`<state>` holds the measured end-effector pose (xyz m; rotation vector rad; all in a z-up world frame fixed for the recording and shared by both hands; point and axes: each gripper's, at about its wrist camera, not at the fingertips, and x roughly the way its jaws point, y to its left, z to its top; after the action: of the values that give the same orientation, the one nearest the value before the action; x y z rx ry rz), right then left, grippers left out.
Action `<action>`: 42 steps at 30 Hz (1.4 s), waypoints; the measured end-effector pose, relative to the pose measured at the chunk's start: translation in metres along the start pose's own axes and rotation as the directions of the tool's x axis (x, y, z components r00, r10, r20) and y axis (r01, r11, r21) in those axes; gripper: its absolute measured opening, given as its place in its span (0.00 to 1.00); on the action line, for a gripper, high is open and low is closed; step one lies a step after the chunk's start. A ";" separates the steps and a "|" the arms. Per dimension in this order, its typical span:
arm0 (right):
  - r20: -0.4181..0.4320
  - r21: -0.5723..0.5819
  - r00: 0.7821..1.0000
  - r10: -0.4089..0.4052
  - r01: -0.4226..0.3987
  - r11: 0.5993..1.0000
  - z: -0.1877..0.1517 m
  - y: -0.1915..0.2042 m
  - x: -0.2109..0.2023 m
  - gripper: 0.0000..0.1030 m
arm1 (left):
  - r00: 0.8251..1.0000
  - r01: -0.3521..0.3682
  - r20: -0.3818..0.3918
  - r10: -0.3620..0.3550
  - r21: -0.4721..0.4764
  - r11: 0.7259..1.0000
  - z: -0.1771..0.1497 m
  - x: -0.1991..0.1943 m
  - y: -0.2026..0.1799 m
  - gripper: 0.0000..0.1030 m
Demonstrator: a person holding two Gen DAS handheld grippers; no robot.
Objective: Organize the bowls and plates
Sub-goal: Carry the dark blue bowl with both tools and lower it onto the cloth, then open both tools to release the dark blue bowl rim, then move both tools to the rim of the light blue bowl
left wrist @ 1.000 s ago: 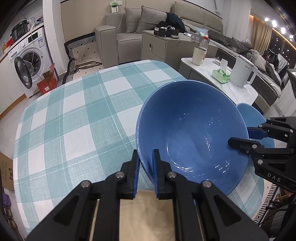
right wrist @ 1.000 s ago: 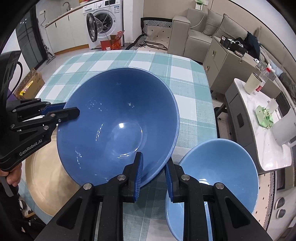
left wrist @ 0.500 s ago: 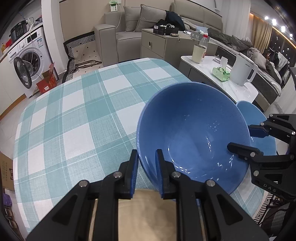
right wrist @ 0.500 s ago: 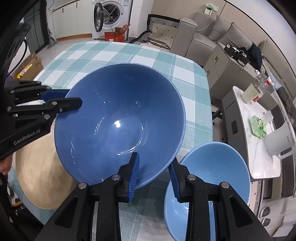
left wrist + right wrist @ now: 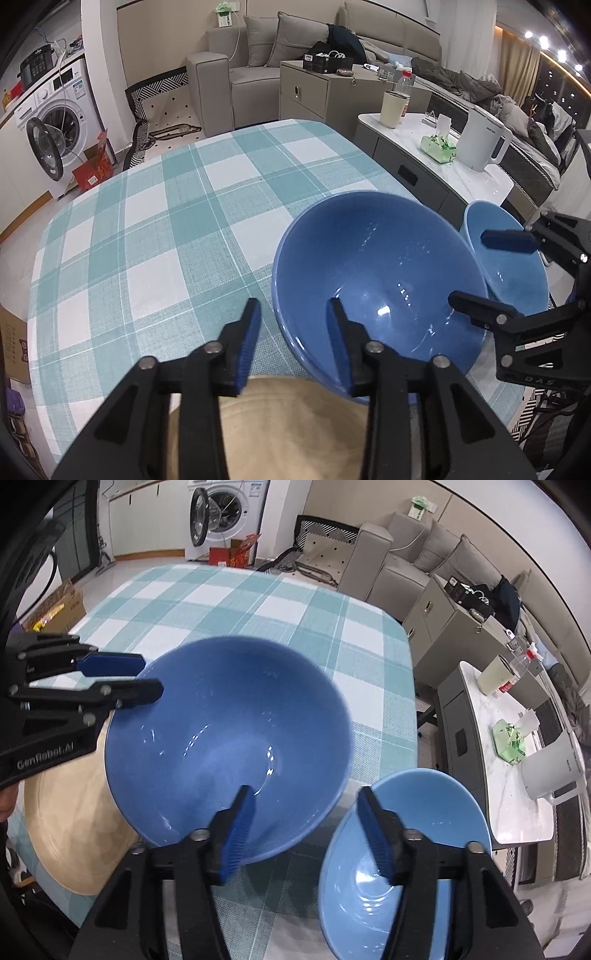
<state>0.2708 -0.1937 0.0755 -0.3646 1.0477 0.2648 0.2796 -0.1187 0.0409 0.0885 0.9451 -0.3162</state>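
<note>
Teal-checked tablecloth (image 5: 155, 236) near a grey sofa (image 5: 258, 70) bears a dark-blue bowl (image 5: 373, 266), both claws just released, straddling its rim.

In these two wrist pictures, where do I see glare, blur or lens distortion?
Left wrist view: small white glints on the glossy inside of the large dark blue bowl; fisheye bends the checked tablecloth edges, corners go black. Right wrist view: the same bowl's rim looks slightly smeared; the pale blue smaller bowl shows faint glints.

Glossy glazed bowl (image 5: 376, 273), seemingly woven matt tablecloth (image 5: 166, 229).
</note>
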 end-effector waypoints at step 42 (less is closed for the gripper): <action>0.265 0.565 0.964 -0.020 -0.138 0.813 -0.138 -0.119 -0.077 0.99 | 0.976 0.163 0.124 -0.178 0.123 0.979 0.020 -0.045 -0.092 1.00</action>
<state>0.1702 -0.3619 0.1009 0.2581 0.8289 0.0336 0.2423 -0.2001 0.0948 0.0876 0.8023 -0.5284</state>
